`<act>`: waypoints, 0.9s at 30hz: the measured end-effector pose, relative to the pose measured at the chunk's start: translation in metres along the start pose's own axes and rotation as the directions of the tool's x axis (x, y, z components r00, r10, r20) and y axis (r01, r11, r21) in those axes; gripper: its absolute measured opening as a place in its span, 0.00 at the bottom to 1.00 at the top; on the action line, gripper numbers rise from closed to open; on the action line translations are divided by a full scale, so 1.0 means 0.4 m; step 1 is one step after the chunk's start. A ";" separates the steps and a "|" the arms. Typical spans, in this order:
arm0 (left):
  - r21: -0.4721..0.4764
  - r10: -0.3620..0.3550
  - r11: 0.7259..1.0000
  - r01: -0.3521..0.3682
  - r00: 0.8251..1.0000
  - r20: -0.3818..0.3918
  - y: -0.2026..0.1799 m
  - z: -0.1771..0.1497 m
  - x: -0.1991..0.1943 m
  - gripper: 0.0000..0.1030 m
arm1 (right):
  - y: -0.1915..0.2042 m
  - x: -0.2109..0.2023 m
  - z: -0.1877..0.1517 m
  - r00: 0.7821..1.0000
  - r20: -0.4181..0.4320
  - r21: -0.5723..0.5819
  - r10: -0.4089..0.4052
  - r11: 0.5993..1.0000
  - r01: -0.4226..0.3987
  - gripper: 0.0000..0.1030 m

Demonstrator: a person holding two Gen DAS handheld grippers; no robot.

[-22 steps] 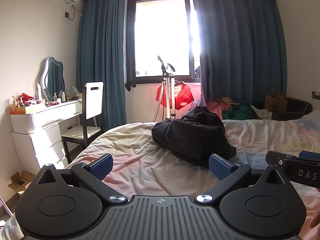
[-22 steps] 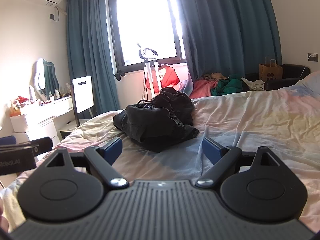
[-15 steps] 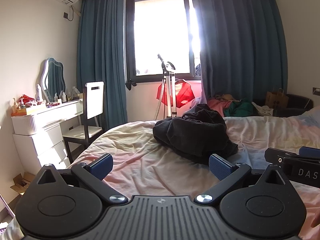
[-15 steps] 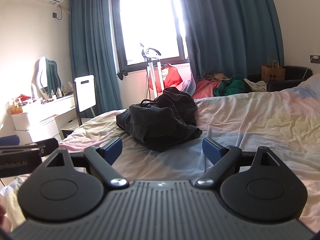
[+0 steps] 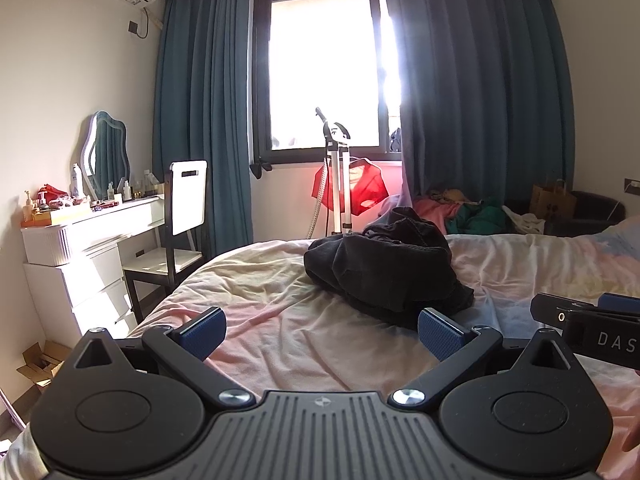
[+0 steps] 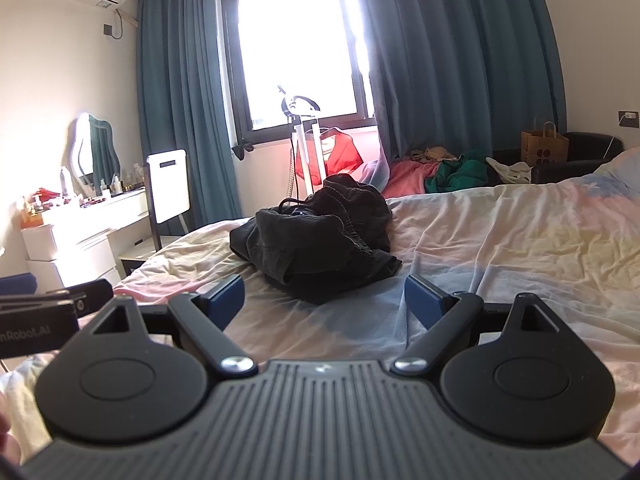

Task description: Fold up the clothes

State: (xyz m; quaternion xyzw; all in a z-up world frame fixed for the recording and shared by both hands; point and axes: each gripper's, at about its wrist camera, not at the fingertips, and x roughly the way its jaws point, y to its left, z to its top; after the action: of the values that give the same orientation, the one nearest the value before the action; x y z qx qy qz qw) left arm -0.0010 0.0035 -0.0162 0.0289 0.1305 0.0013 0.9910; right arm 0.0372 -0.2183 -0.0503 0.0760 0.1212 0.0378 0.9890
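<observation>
A crumpled black garment (image 5: 384,268) lies in a heap on the bed (image 5: 260,296), ahead of both grippers; it also shows in the right wrist view (image 6: 320,236). My left gripper (image 5: 322,330) is open and empty, low over the sheet, short of the heap. My right gripper (image 6: 324,302) is open and empty, just in front of the heap's near edge. The right gripper shows at the right edge of the left wrist view (image 5: 592,320). The left gripper shows at the left edge of the right wrist view (image 6: 48,308).
A white dresser (image 5: 88,248) with a mirror and bottles and a chair (image 5: 180,236) stand left of the bed. A garment steamer stand (image 5: 338,176) with a red cloth is by the window. More clothes (image 6: 440,168) are piled beyond the bed's far side.
Both grippers have tilted slightly upward, so the black heap sits a little lower in each view. Jaws stay open and nothing has been taken hold of.
</observation>
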 end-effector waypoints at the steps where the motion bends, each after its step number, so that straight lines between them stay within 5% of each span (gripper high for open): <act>1: -0.001 -0.001 1.000 0.001 1.000 0.000 0.000 0.000 0.000 1.00 | -0.001 0.000 0.000 1.000 -0.001 0.001 0.000 1.000 0.000 0.86; 27: -0.009 -0.002 1.000 0.002 1.000 -0.016 -0.002 0.014 0.015 1.00 | -0.007 0.001 -0.006 1.000 -0.003 0.011 0.000 1.000 0.000 0.86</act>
State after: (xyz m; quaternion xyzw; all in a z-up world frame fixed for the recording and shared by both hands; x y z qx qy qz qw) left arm 0.0065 0.0026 -0.0123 0.0244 0.1384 0.0012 0.9901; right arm 0.0371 -0.2206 -0.0529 0.0816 0.1228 0.0372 0.9884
